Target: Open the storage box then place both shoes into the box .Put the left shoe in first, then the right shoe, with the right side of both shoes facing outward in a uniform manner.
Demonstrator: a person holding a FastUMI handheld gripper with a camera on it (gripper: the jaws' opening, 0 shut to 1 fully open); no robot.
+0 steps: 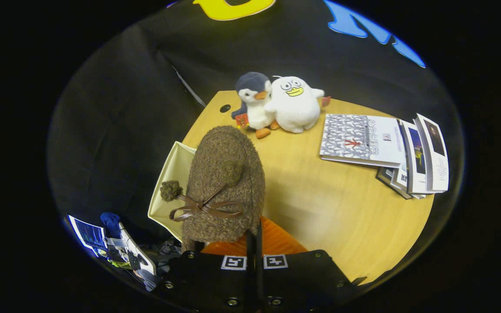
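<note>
My gripper (254, 243) has its fingers drawn close together, pinching the heel end of a fuzzy brown shoe (224, 184) with a ribbon bow and pompoms, which hangs above the near corner of the wooden table (328, 208). Under the shoe I see a pale yellow box flap (170, 182) and an orange surface (276, 241). Beyond the shoe two plush penguins (276, 104) stand, and to its right lie stacked books (385, 148).
</note>
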